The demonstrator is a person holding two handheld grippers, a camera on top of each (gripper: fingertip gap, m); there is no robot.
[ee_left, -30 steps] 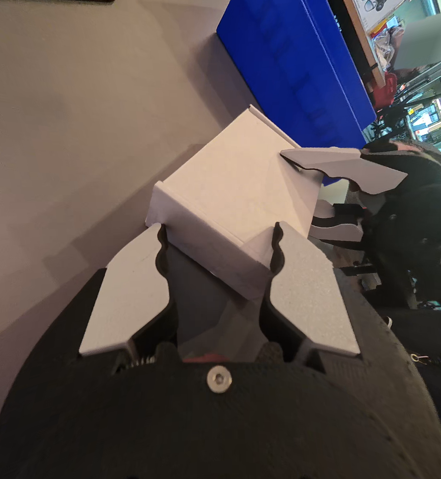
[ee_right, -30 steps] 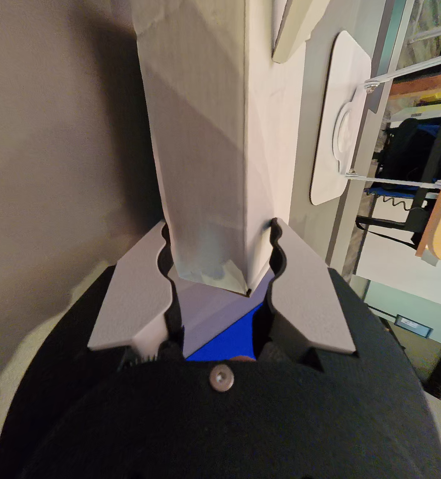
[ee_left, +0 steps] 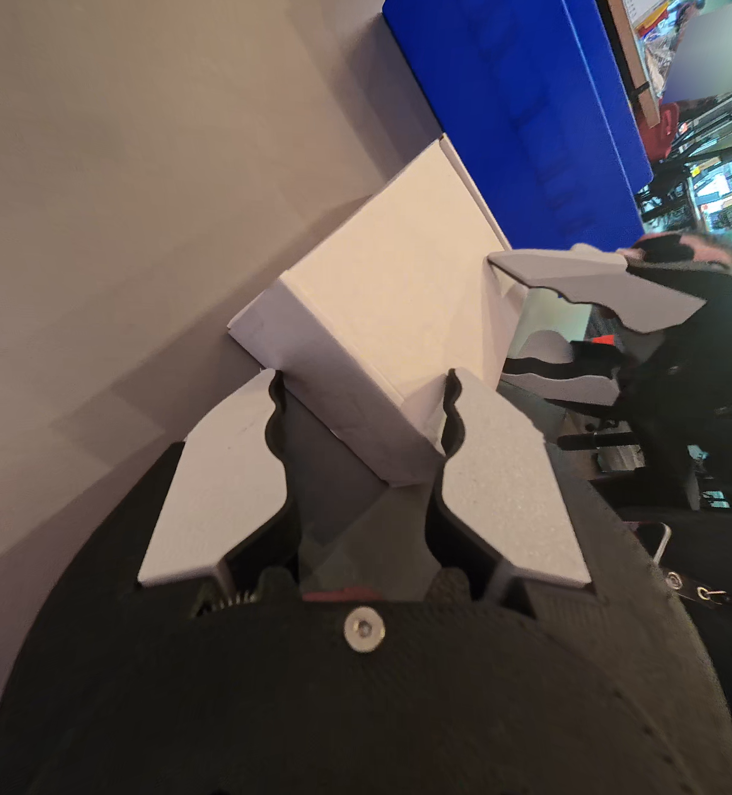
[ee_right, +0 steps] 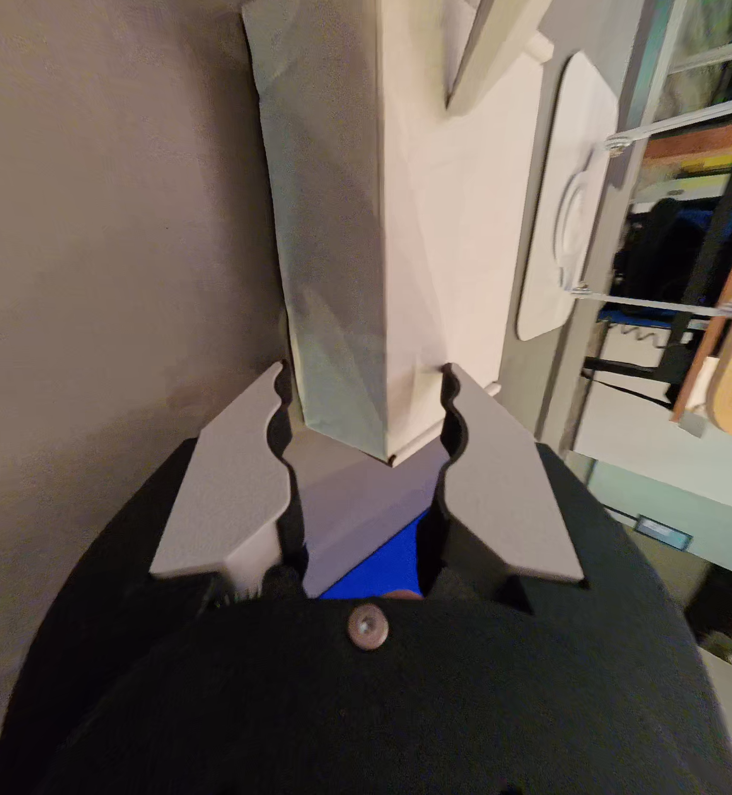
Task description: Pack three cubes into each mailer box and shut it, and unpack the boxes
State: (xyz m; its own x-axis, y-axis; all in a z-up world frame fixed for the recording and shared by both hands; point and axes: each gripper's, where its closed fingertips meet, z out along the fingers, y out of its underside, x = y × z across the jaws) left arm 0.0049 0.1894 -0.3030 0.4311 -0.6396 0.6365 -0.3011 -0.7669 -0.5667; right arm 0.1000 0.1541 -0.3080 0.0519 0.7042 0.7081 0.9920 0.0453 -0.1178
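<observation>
A closed white mailer box (ee_left: pixel 390 279) is held between both grippers over the grey table (ee_left: pixel 97 215). My left gripper (ee_left: pixel 364 376) has one corner of the box between its fingers, one finger at the bottom edge of the wall and one on the top face. My right gripper (ee_right: pixel 364 374) clamps the narrow end of the same box (ee_right: pixel 338 215) across its thickness. In the left wrist view the right gripper (ee_left: pixel 502 314) shows at the far side, one finger above the box and one below. No cubes are visible.
A large blue bin (ee_left: pixel 527 129) stands just behind the box. In the right wrist view a white cardboard flap (ee_right: pixel 484 51) sticks out beyond the box, and a flat white pad (ee_right: pixel 570 193) lies near the table's edge. Shelving and clutter stand past the edge.
The box has turned slightly and its edges sit flatter in the left wrist view. Both grippers keep the same spread and the same hold on it.
</observation>
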